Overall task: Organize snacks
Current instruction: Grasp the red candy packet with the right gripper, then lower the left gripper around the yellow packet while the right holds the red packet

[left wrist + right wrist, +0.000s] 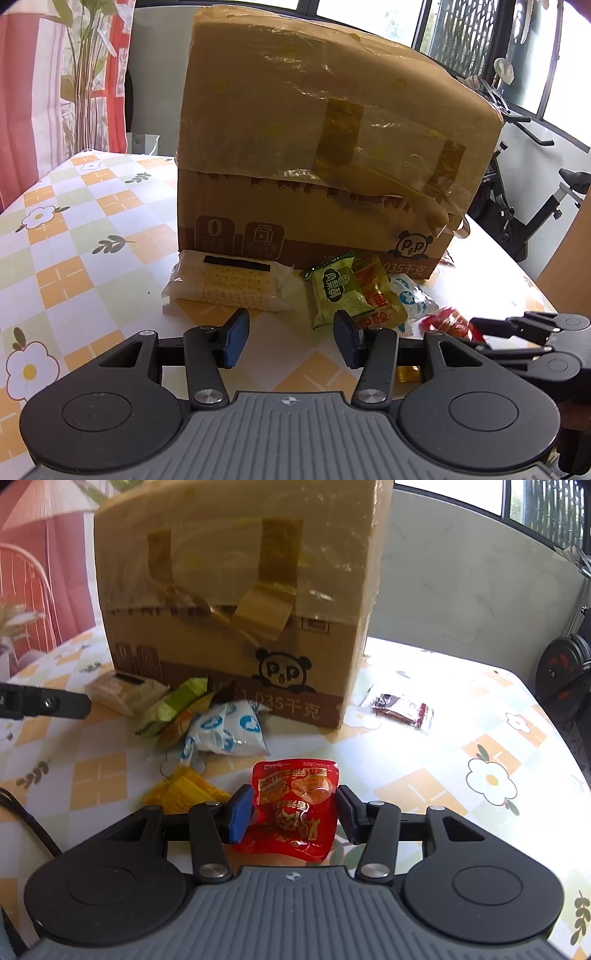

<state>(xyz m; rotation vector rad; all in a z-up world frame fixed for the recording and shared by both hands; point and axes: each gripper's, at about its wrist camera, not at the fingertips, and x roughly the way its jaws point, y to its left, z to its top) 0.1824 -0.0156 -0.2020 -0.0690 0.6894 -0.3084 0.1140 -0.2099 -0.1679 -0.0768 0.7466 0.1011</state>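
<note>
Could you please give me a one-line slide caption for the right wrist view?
Right gripper straddles a red snack pouch on the floral tablecloth, before a taped cardboard box.

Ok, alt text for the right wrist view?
The right gripper closes around a red snack pouch on a checked tablecloth. Behind it stands a taped cardboard box, with more snack packets at its base.

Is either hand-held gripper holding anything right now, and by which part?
Right hand-held gripper grips the red snack pouch by its two side edges, around mid-height. Left hand-held gripper holds nothing.
</note>
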